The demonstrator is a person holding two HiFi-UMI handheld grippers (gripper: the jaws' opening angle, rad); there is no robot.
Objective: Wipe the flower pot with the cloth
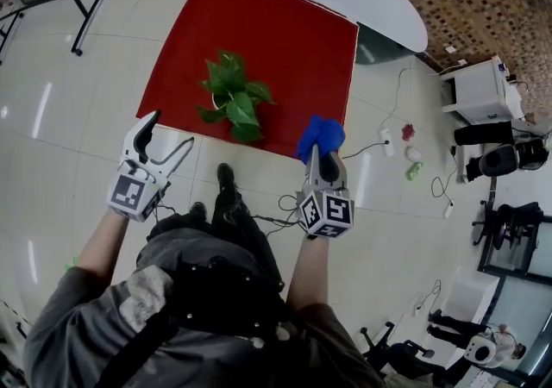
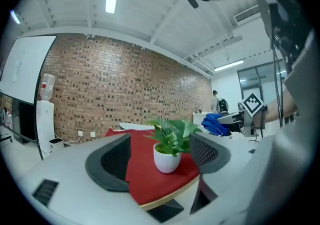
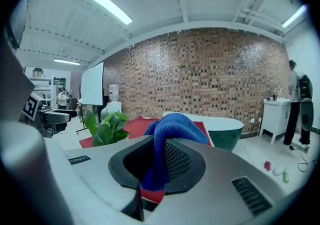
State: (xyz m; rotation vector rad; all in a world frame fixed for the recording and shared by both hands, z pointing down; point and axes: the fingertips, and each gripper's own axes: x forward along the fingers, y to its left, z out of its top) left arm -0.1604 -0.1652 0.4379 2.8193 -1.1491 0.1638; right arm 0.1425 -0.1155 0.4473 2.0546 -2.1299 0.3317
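Our right gripper (image 1: 320, 156) pinches the blue cloth (image 1: 321, 132) between its jaws; our left gripper (image 1: 169, 136) has its jaws spread wide, empty. The flower pot (image 2: 166, 161) stands beyond both sets of jaws, untouched. We judge this the approach: next the cloth must reach the pot's side.

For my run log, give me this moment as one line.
left hand-held gripper: open, empty | right hand-held gripper: shut on blue cloth | flower pot: upright on red table, untouched | wiping: not begun
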